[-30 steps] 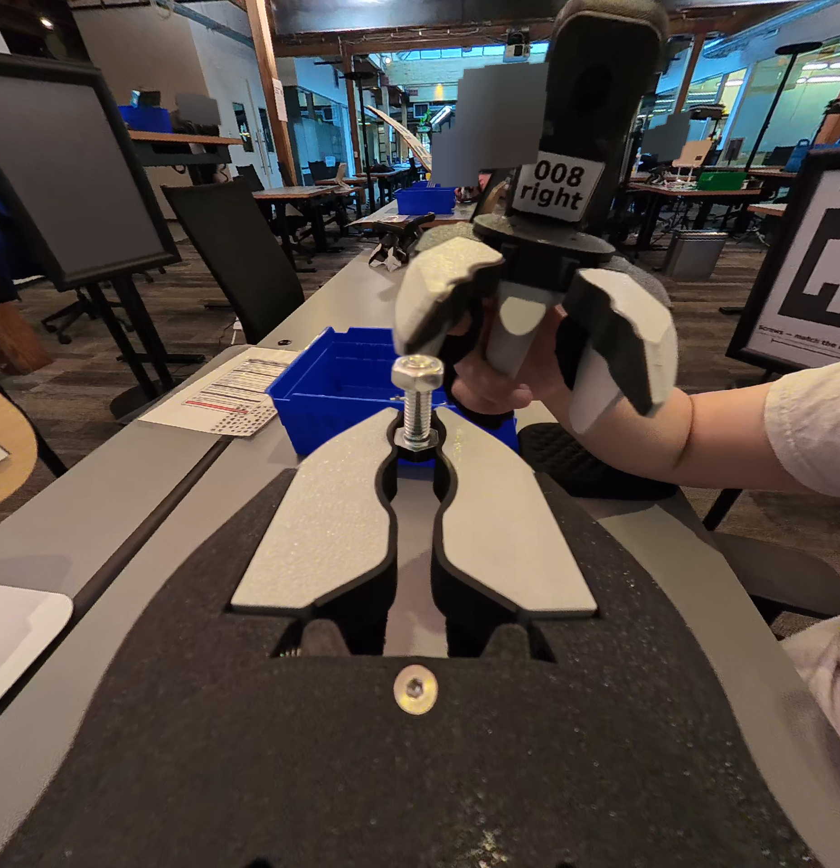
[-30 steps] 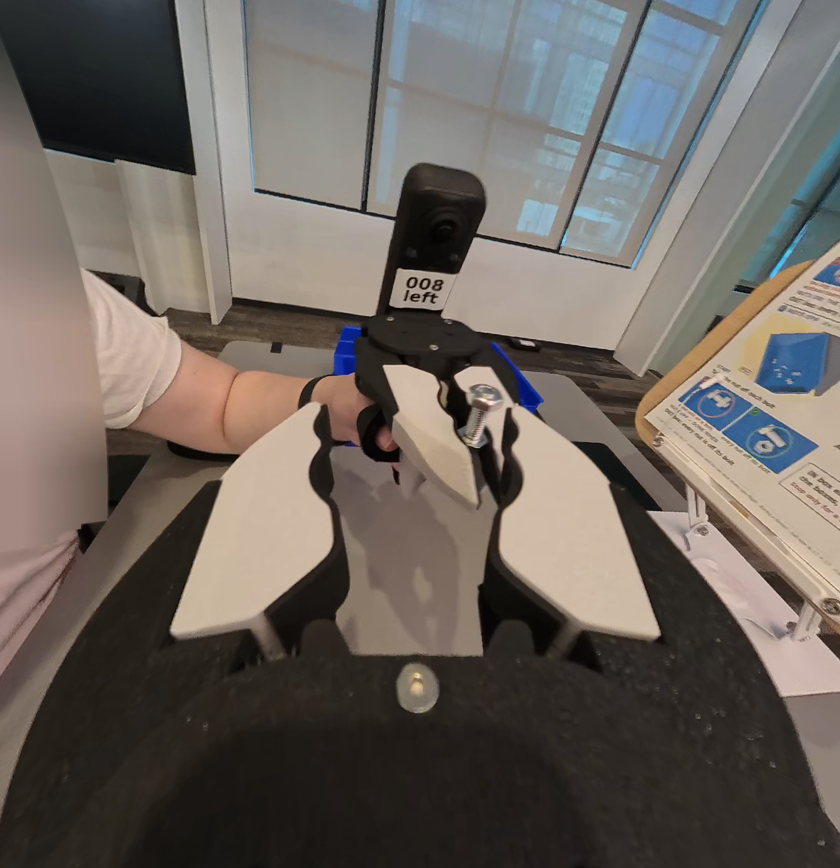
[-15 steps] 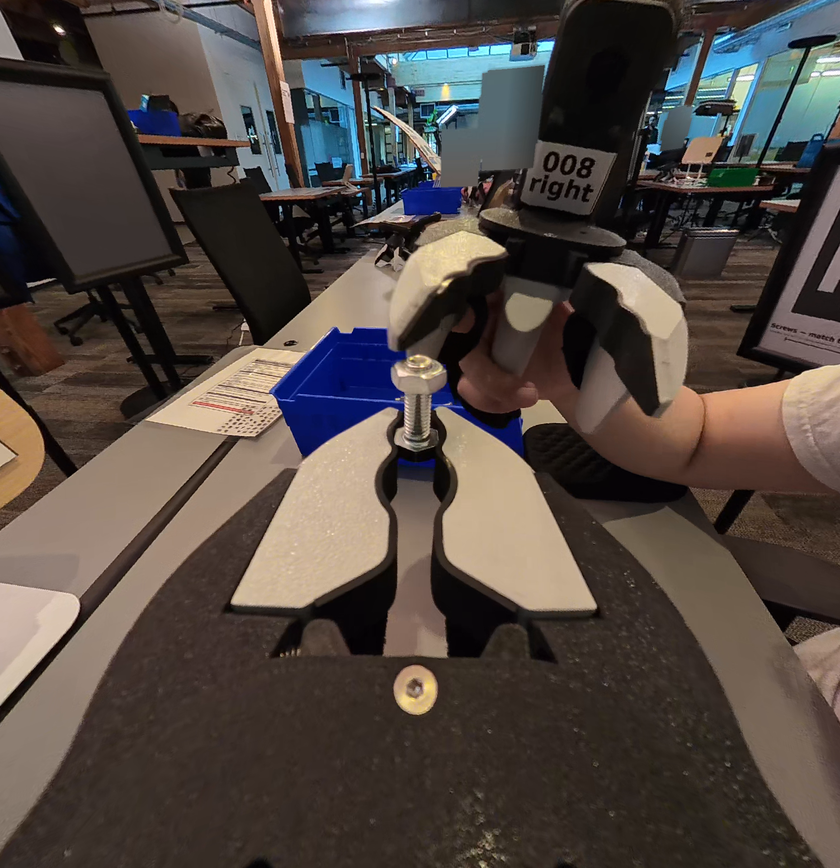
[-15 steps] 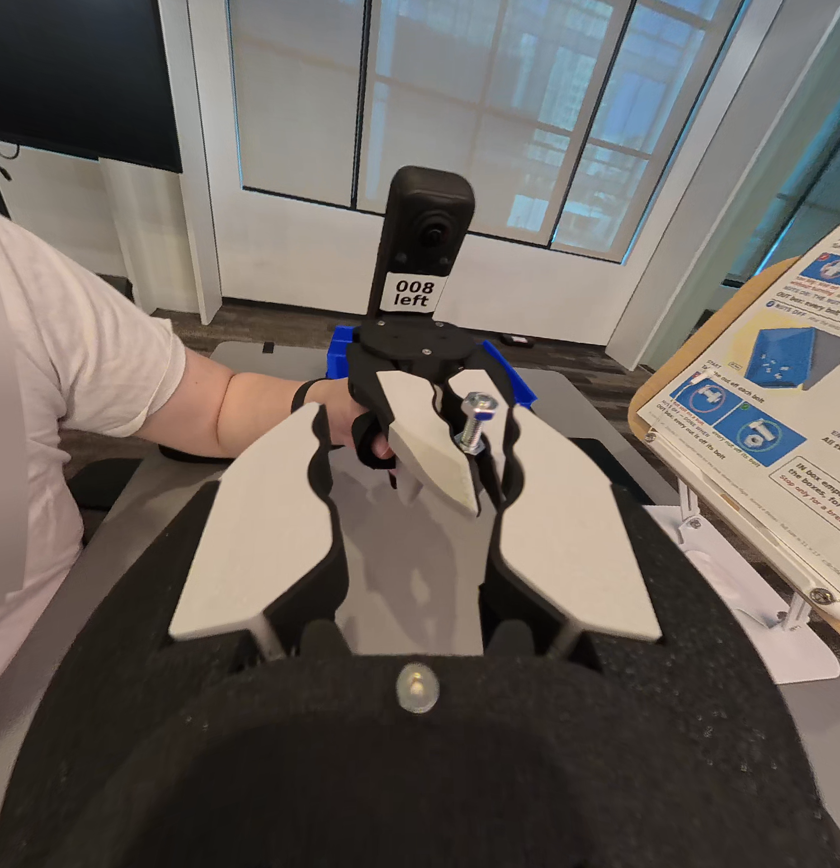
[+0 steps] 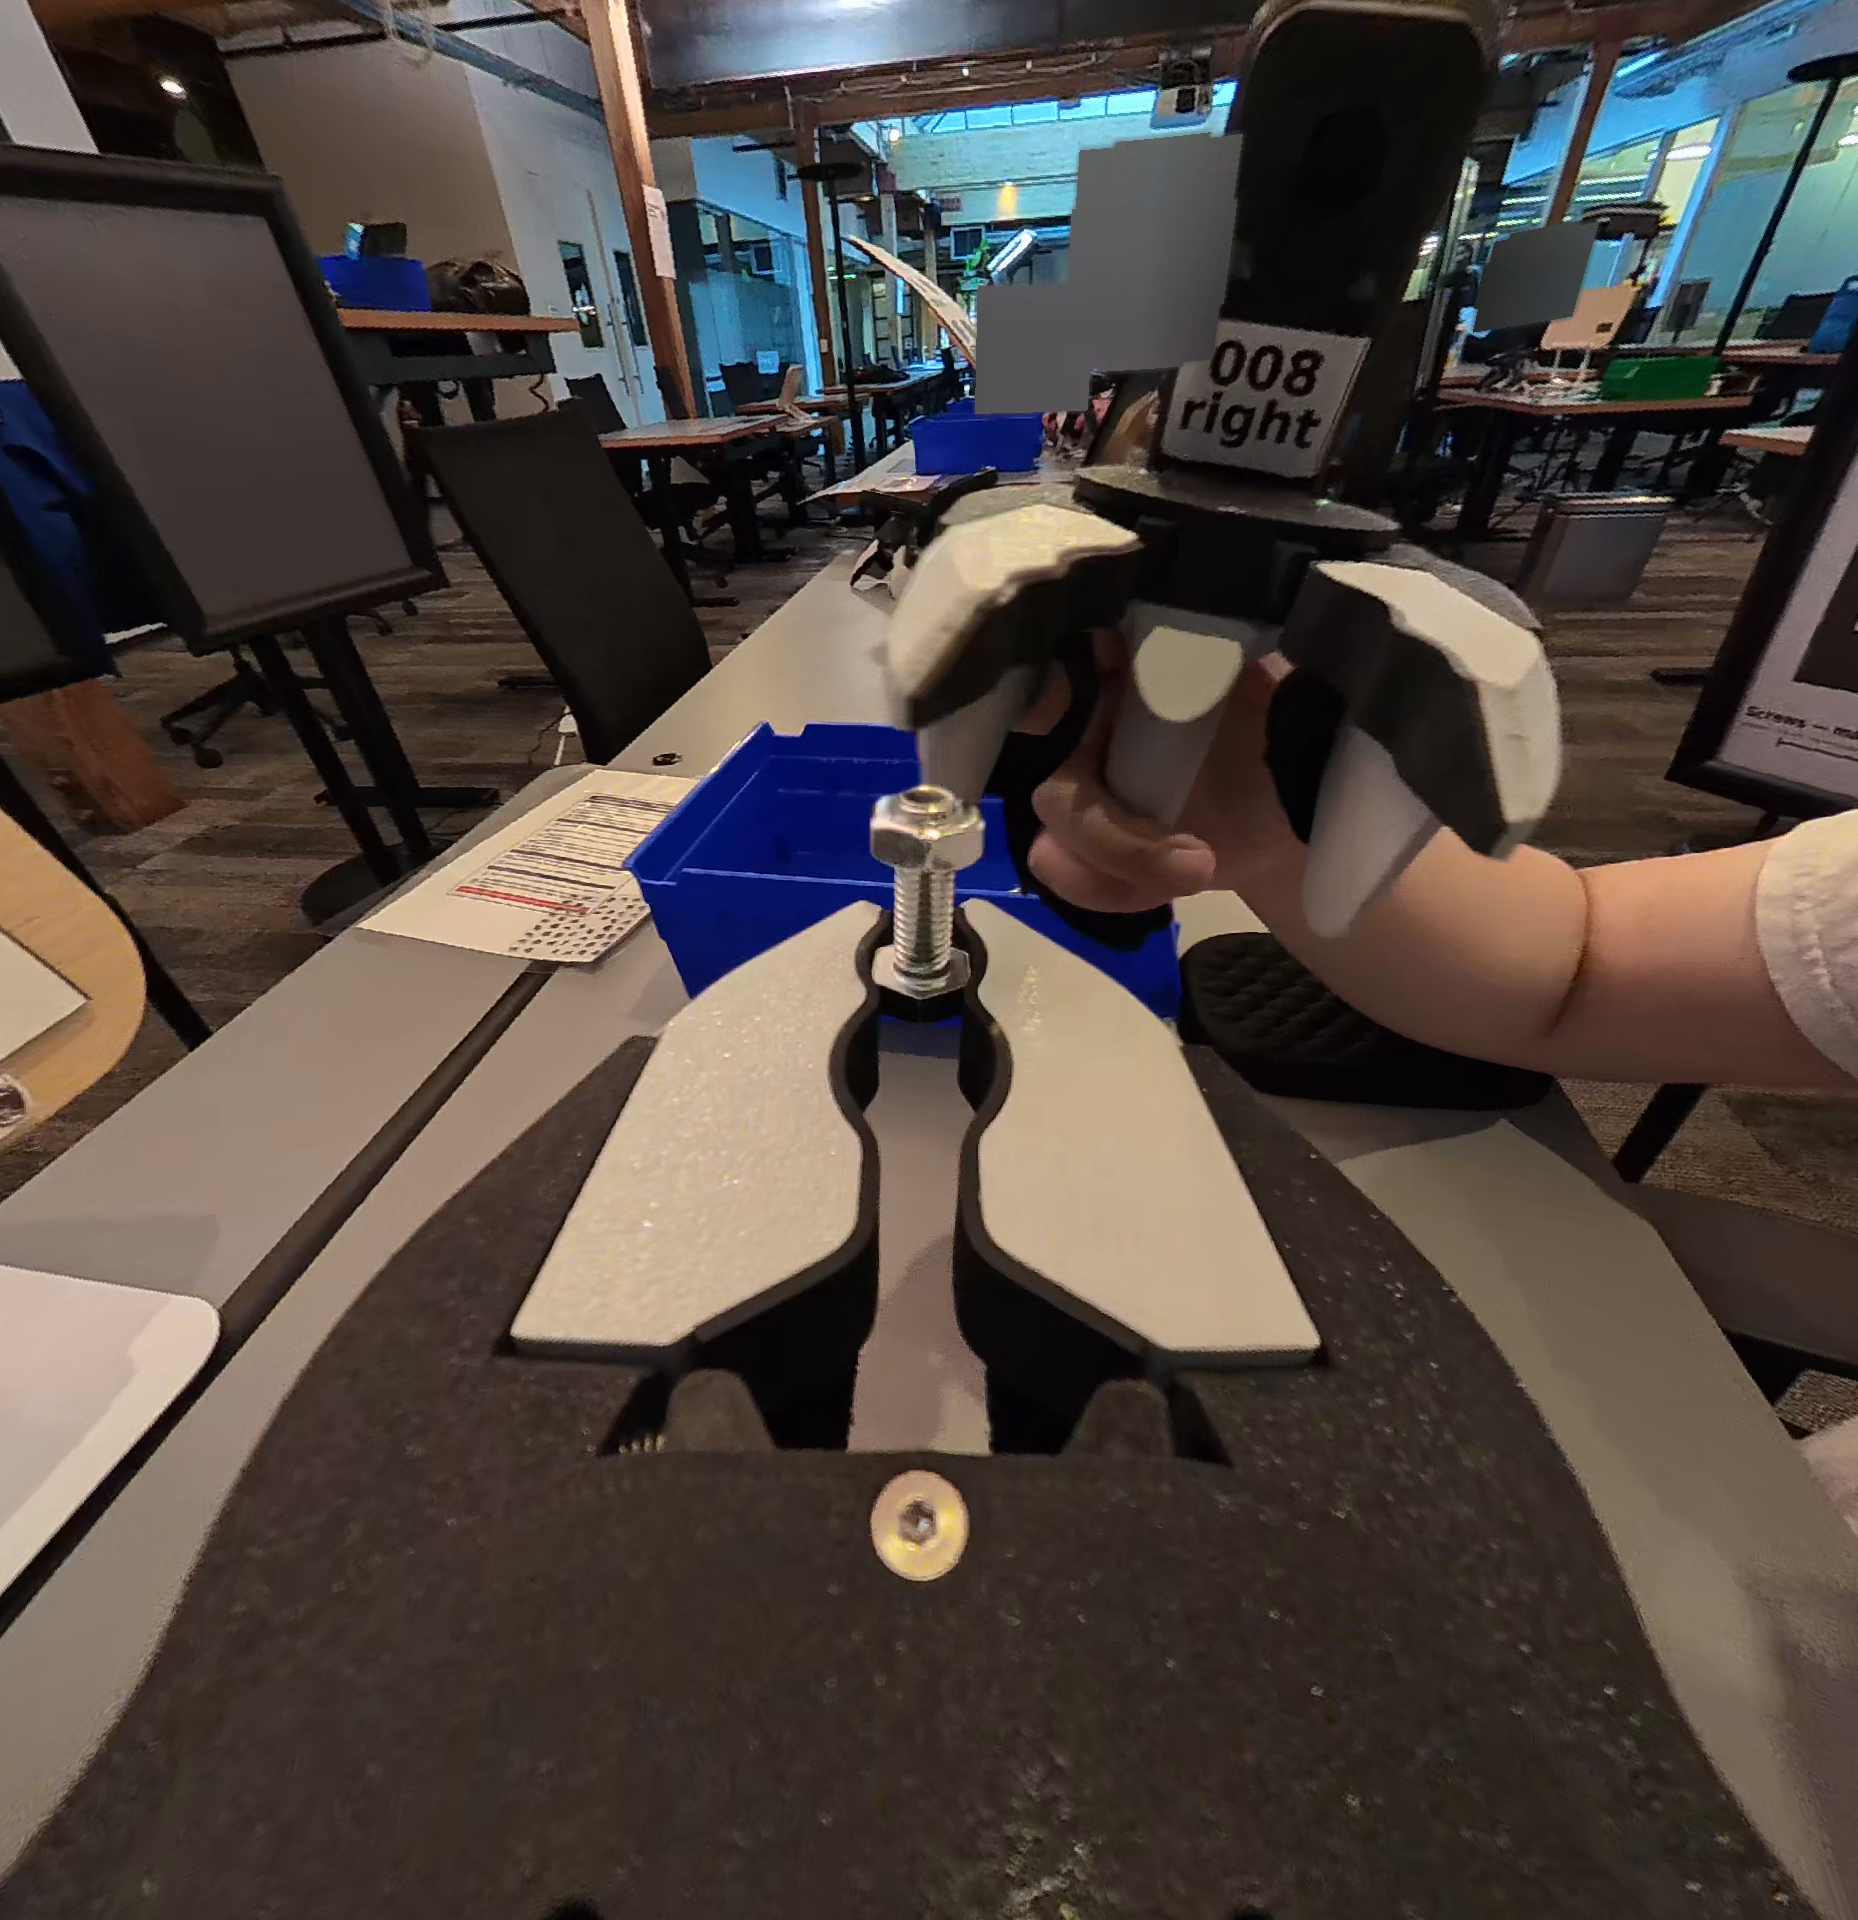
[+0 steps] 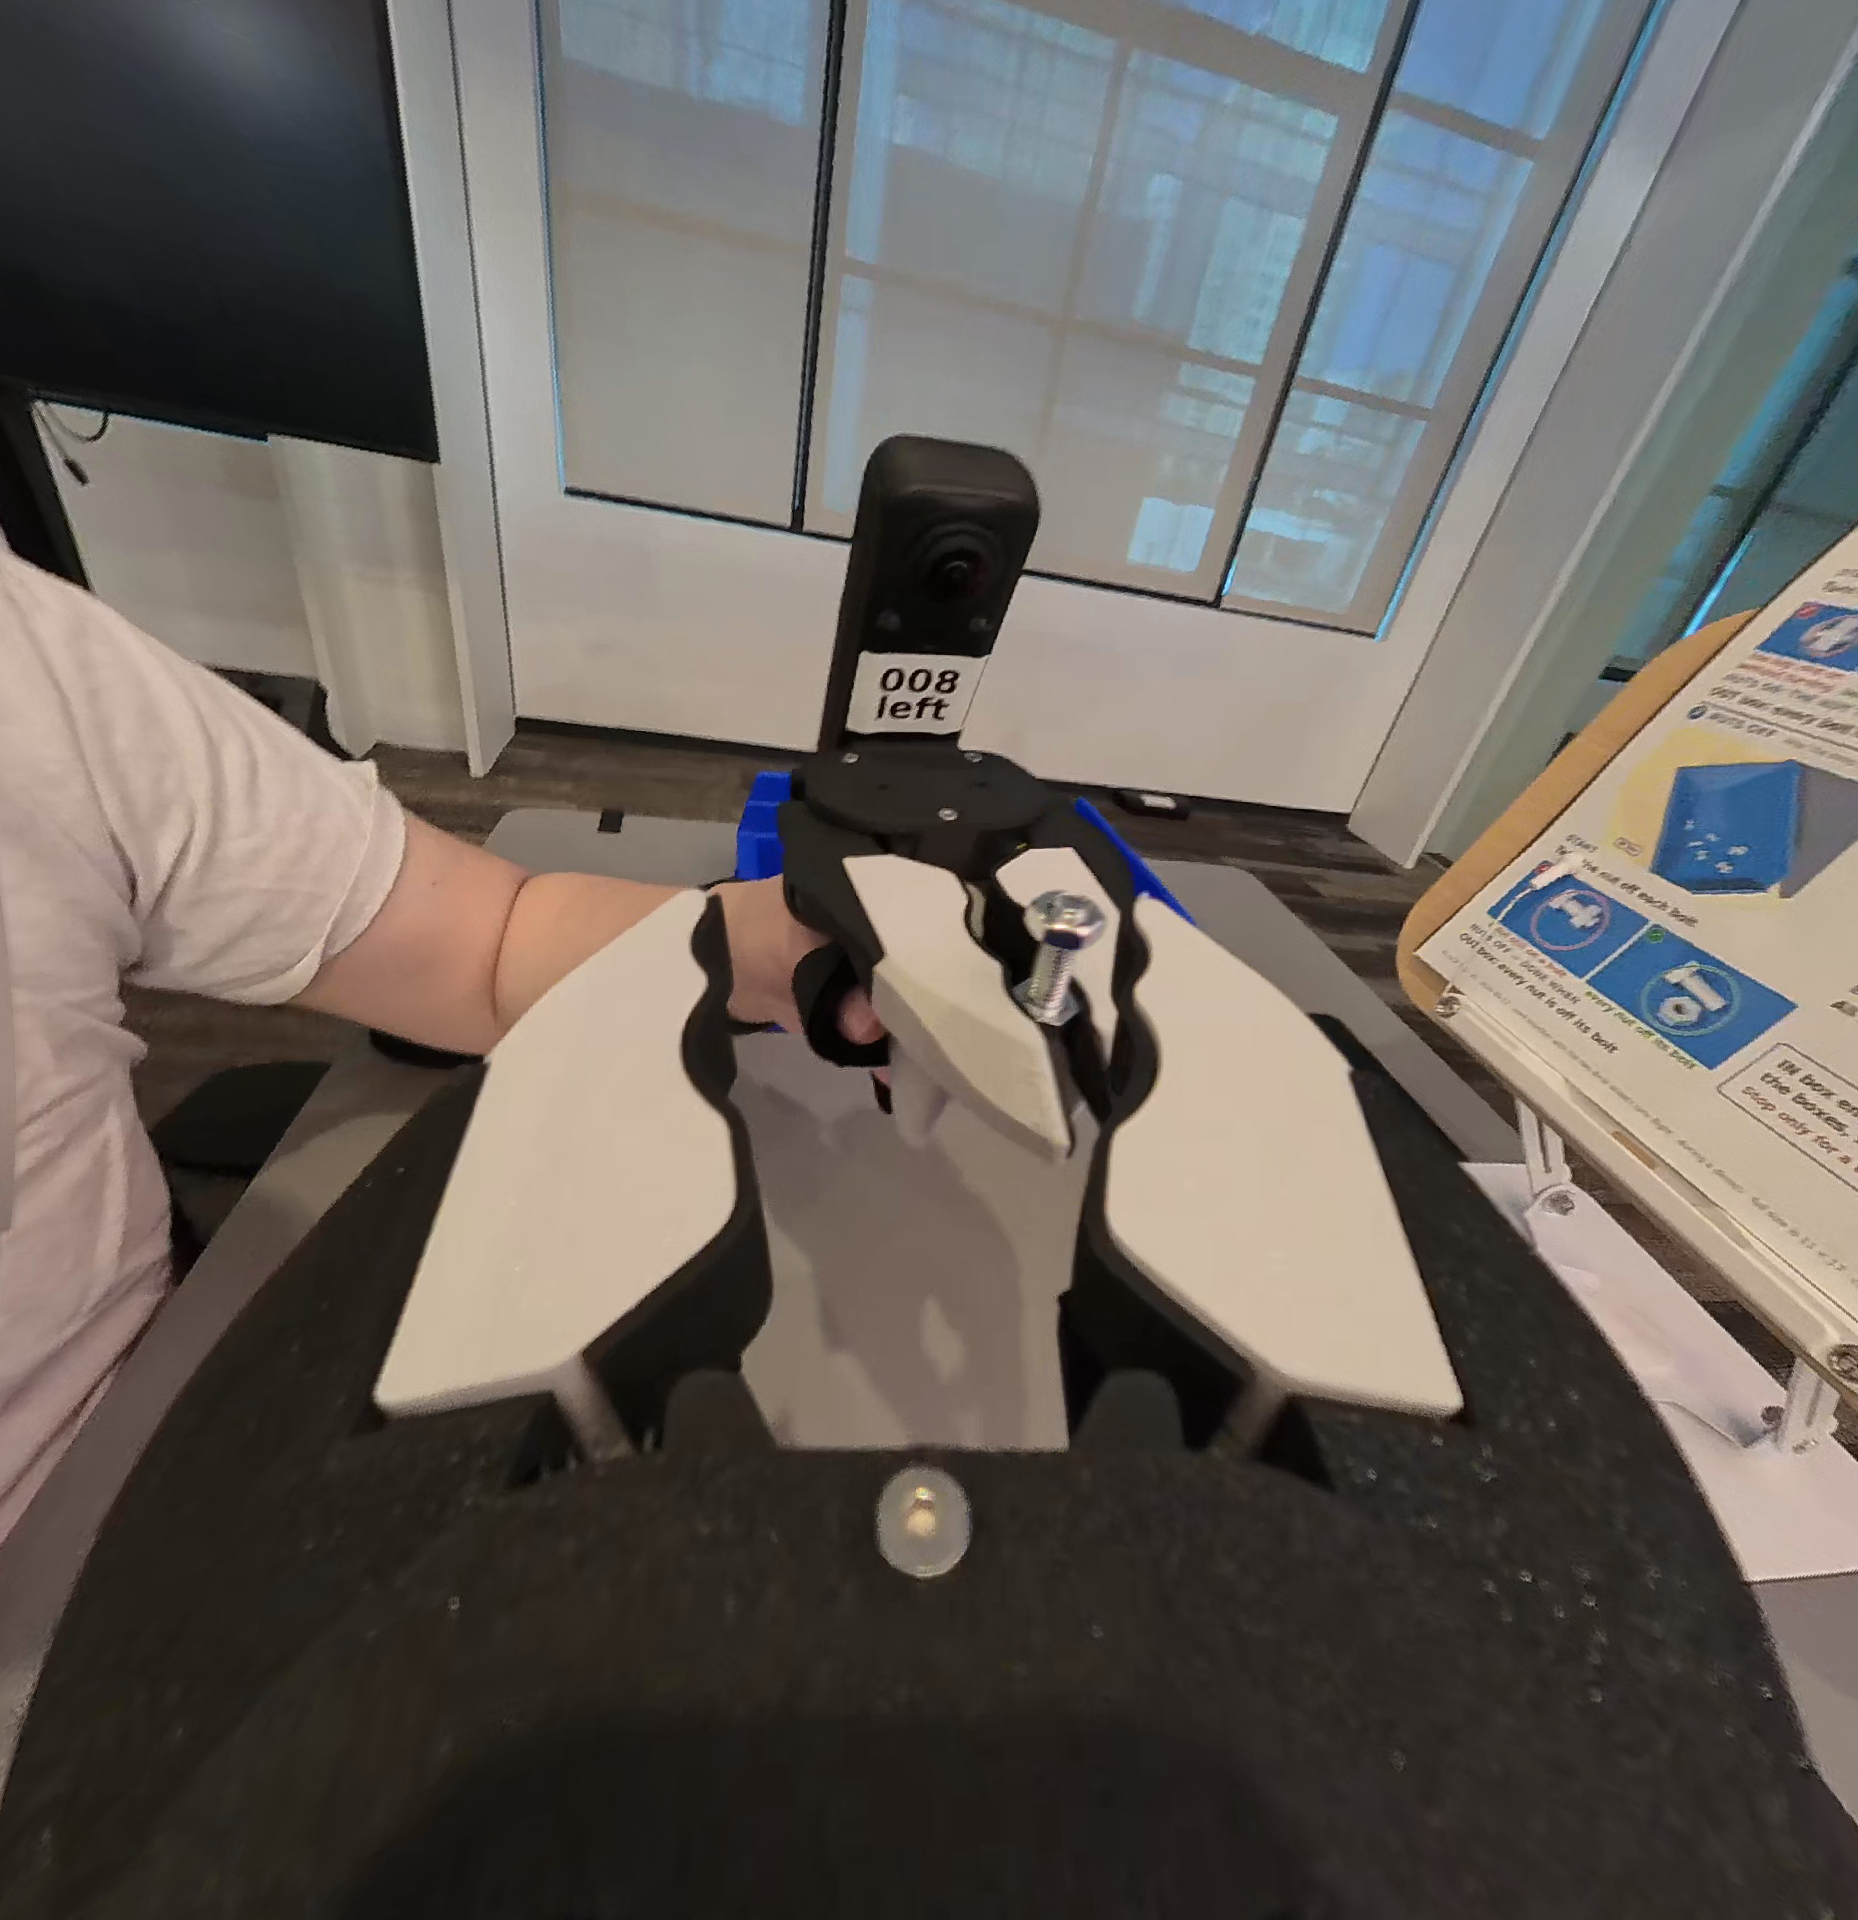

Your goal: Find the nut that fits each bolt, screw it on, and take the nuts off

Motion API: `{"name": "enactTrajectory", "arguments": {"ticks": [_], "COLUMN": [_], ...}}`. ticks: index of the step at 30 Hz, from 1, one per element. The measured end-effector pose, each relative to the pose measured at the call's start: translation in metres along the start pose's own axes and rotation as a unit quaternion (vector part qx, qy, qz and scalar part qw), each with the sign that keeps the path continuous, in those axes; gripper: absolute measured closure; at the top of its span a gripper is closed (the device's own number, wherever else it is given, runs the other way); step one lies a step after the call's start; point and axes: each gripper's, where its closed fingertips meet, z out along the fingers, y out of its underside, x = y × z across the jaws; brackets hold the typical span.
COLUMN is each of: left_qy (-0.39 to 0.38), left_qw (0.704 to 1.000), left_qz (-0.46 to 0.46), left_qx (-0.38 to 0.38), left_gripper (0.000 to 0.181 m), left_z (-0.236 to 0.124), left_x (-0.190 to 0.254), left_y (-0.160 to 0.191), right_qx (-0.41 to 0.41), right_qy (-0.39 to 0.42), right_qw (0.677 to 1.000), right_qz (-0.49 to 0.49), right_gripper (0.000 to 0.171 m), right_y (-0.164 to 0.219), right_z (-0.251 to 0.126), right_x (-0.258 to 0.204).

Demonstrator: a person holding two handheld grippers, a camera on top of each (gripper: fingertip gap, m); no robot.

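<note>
Bolt (image 5: 921, 914) upright, clamped in left tool (image 5: 917, 982); right tool (image 6: 920, 971) spread wide, empty.

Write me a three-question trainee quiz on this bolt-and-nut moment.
1. True or false: the left tool is shut on the bolt, holding it upright.
2. Where is the nut? A: at the top end of the thread. B: down against the bolt's head. C: off the bolt.
3. Fill in: the right tool has its jaws ____.

Key: 1 true; 2 A; 3 open.
</note>
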Motion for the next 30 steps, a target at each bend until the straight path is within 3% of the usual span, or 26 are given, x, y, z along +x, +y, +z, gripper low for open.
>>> {"name": "enactTrajectory", "arguments": {"ticks": [7, 11, 15, 22, 25, 30], "left_qy": [0.015, -0.01, 0.019, 0.017, 0.005, 0.031], "left_qw": [1.0, 1.0, 1.0, 1.0, 1.0, 0.999], "left_qz": [0.019, 0.005, -0.014, -0.001, -0.016, -0.014], "left_qx": [-0.009, -0.001, 0.006, -0.004, 0.006, -0.005], "left_gripper": [0.172, 0.172, 0.172, 0.172, 0.172, 0.172], "left_z": [0.005, -0.001, 0.0, 0.004, 0.0, 0.005], "left_x": [0.011, -0.003, 0.005, 0.008, -0.001, 0.01], "left_y": [0.002, -0.001, -0.002, 0.002, -0.001, 0.004], "right_qx": [-0.021, -0.034, -0.003, -0.034, -0.036, -0.006], "right_qy": [-0.025, -0.018, 0.005, -0.016, -0.012, 0.003], "right_qw": [0.999, 0.999, 1.0, 0.999, 0.999, 1.0], "right_qz": [-0.003, -0.016, 0.007, -0.001, -0.004, 0.025], "right_gripper": [0.099, 0.108, 0.103, 0.098, 0.113, 0.105], "right_y": [0.012, 0.01, 0.005, 0.017, 0.014, 0.013], "right_z": [0.01, 0.002, 0.003, 0.011, 0.003, 0.007], "right_x": [-0.009, -0.006, 0.003, -0.006, -0.001, 0.005]}}
